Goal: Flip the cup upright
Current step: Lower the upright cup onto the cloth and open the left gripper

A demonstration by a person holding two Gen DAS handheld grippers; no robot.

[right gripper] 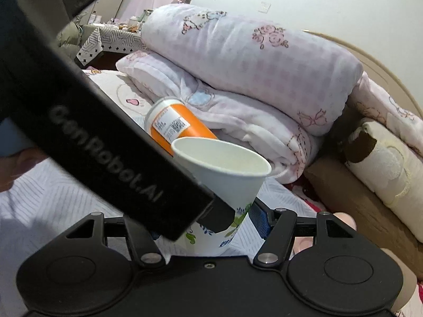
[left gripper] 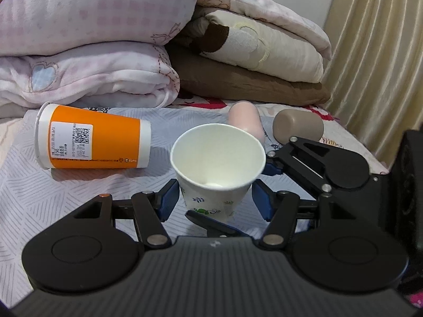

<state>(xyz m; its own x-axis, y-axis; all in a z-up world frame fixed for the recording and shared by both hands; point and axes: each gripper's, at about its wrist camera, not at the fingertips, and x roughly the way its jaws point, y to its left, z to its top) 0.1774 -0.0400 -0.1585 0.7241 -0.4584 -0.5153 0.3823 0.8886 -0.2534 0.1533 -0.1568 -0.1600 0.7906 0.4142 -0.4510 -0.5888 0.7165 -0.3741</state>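
White paper with small printed flowers and leaves — that is the cup in the left wrist view, standing mouth-up on the pale patterned bedcover. It sits between the blue pads of the left gripper, whose jaws are spread with a gap showing on each side of the cup wall, so this tool is open and not squeezing it. The right gripper reaches in from the right, one blue pad close to the cup's rim; whether it touches cannot be told from here. Behind lie an orange cup on its side, and further back a pink cup and a tan cup, also tipped over, in front of folded blankets.

From the right wrist, the white cup appears upright or slightly tilted, its open mouth facing up. Only one blue pad of the right gripper shows, just beside the cup's lower wall; the other is hidden by the black body of the left tool crossing the view, so its state cannot be told.

Judging by this, the flip of the white cup looks essentially done — what seems left is letting go cleanly without knocking it, while the other three cups have yet to be turned
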